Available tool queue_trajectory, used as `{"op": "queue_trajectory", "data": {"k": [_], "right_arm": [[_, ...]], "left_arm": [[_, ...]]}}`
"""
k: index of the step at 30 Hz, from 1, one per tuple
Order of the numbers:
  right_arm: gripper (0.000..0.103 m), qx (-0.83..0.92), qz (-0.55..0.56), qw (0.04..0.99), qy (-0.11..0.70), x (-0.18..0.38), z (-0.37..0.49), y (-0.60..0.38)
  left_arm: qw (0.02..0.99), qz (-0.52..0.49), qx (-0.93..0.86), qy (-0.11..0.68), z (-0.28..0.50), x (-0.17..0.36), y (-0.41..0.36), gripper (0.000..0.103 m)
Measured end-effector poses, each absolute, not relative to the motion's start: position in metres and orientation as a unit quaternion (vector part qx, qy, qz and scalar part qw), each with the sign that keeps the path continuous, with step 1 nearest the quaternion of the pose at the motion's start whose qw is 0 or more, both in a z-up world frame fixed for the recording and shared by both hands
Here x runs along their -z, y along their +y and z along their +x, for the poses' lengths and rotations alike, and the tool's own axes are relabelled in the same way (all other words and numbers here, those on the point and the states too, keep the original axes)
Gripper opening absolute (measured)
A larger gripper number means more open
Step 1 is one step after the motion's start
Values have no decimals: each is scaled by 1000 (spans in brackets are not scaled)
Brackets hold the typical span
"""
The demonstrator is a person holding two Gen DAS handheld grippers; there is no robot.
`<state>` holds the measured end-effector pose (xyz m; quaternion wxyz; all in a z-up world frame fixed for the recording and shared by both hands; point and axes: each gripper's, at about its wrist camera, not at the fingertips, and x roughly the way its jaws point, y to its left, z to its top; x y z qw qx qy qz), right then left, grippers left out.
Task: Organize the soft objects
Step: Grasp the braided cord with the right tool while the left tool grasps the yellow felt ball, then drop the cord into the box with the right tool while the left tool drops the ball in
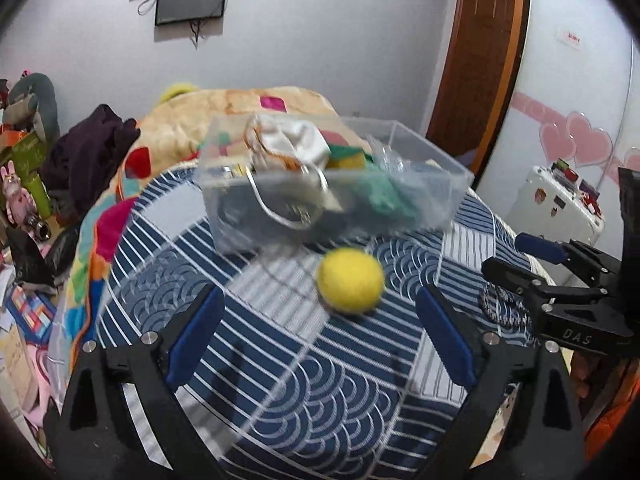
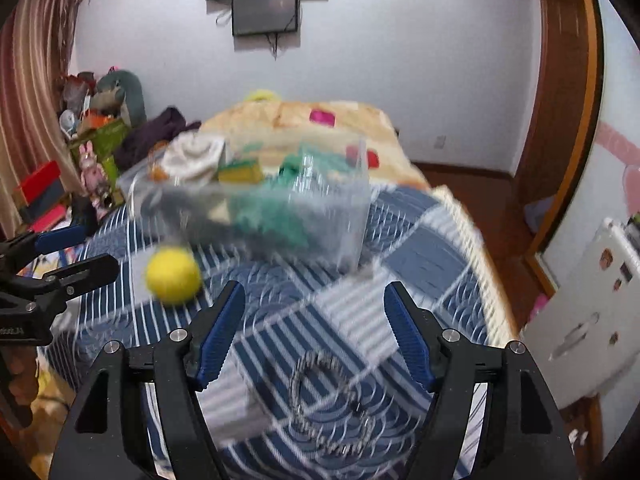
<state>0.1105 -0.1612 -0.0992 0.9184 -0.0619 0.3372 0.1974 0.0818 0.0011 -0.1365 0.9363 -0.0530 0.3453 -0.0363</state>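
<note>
One yellow ball (image 1: 350, 281) lies on the blue patterned cloth (image 1: 280, 360), just in front of one clear plastic box (image 1: 332, 196) that holds a white cloth (image 1: 296, 140), a yellow-green sponge (image 1: 346, 158) and green fabric. One braided cord (image 2: 328, 404) lies coiled on the cloth near the right gripper (image 2: 314, 336). Both grippers hover low over the cloth, the left gripper (image 1: 320, 332) behind the ball, each spread wide and holding nothing

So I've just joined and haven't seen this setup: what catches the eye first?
The yellow ball sits alone on the blue patterned cloth, in front of the clear box stuffed with soft things. Both the left gripper and right gripper are open; a coiled cord lies ahead of the right one.
</note>
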Motion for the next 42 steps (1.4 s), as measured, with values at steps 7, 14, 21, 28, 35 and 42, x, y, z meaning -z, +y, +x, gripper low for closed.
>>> {"op": "queue_trajectory", "data": {"k": [7, 14, 21, 28, 35, 42], "right_arm": [[64, -203, -49, 897, 390, 127, 105, -174], [51, -218, -47, 886, 406, 142, 94, -185], [25, -207, -38, 893, 399, 141, 95, -194], [14, -202, -35, 896, 393, 139, 98, -197], [14, -217, -23, 898, 383, 129, 99, -195], [14, -219, -22, 912, 345, 104, 107, -189]], "left_arm": [[925, -59, 54, 372, 92, 153, -8, 78], [917, -76, 63, 388, 114, 159, -10, 68], [906, -99, 67, 407, 130, 168, -10, 50], [911, -88, 66, 398, 132, 168, -14, 43], [921, -86, 64, 374, 121, 153, -10, 42], [937, -82, 65, 332, 110, 119, -5, 42]]}}
